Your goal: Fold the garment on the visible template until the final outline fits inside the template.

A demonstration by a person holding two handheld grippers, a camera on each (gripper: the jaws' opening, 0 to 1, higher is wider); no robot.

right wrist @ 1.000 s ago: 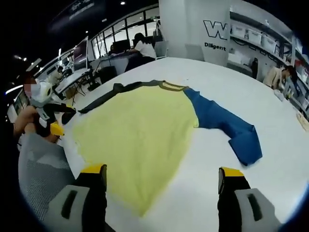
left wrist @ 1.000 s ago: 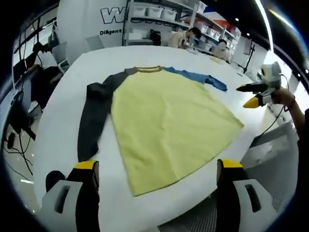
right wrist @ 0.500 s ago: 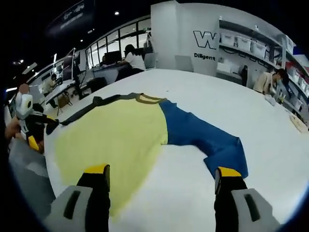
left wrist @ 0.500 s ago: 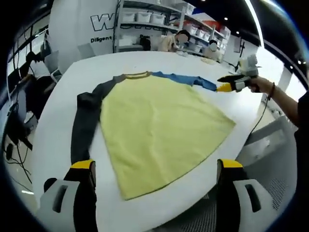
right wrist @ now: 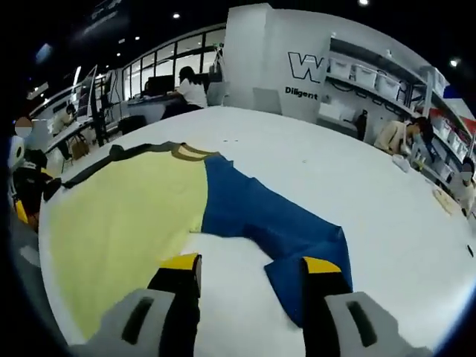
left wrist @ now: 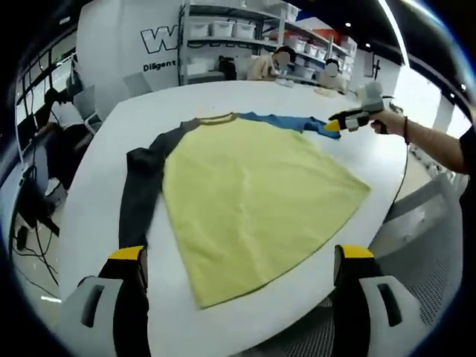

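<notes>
Lying flat on the big round white table point(left wrist: 97, 171), the yellow-bodied shirt point(left wrist: 253, 193) is spread out face up, collar toward the far side. Starting at the left of the left gripper view, its dark grey sleeve point(left wrist: 141, 193) runs straight down along the yellow body, and the ochre collar band point(left wrist: 216, 117) sits at the top. Further right, the blue sleeve point(left wrist: 286, 121) stretches out toward the table's far edge. Over there the right gripper point(left wrist: 336, 125) hovers at the blue cuff, a hand point(left wrist: 387, 123) behind it; whether it touches the cloth cannot be told from here. Down at the bottom, the left gripper point(left wrist: 242, 256) hangs released, jaws wide apart, above the shirt's near hem and holding nothing.

Switching to the right gripper view: the yellow body sits on the left, the blue sleeve point(right wrist: 260, 219) bends across the middle with its cuff end nearest. The right gripper's point(right wrist: 251, 266) yellow-tipped jaws stand parted but fairly narrow, straddling that cuff end without pinching it. Shelving with white bins point(right wrist: 372, 74) lines the back wall.
</notes>
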